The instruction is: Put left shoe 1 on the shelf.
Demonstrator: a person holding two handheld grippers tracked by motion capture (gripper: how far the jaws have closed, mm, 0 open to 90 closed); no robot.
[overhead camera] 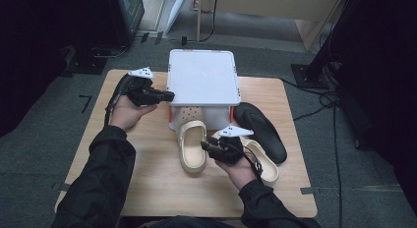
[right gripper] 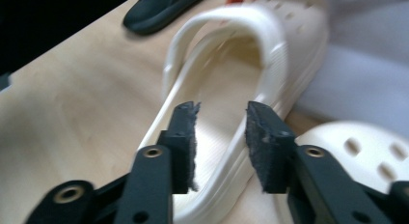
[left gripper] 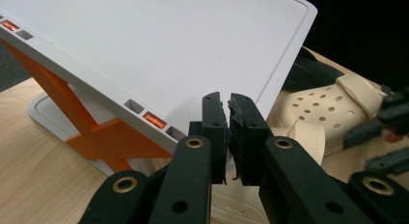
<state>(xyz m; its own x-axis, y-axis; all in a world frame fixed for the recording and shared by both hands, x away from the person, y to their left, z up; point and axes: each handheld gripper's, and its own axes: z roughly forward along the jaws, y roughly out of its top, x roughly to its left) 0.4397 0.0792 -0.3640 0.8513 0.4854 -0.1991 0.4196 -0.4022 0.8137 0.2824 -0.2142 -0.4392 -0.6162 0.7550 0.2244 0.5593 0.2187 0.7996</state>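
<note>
Clogs: two cream pairs-mates on the counter (overhead camera: 147, 188). Left clog (overhead camera: 192, 145) lies near-centre, toe tucked under the rack, heel toward the person. Right clog (overhead camera: 263, 161) lies just right of it, partly under the right hand.
Rack: white-topped stand (overhead camera: 202, 75) on orange legs (left gripper: 96, 137), far centre; a third cream clog (overhead camera: 189, 112) sits beneath its top, which suggests the shelf is the storage spot.
Slippers: one black slipper (overhead camera: 260, 129) right of the rack; another dark one (overhead camera: 115, 98) under the left hand, far left. Both apart from the clogs, likely sorted by colour.
Left tongs (overhead camera: 167, 96): pads closed together with nothing between them, tips at the rack's left edge; probably steadying or waiting.
Right tongs (overhead camera: 206, 145): jaws part-open, empty, pointing across the left clog's heel opening (right gripper: 226, 84); pads touch nothing yet. Placed so, apparently, to take the clog by its side wall or heel strap.
</note>
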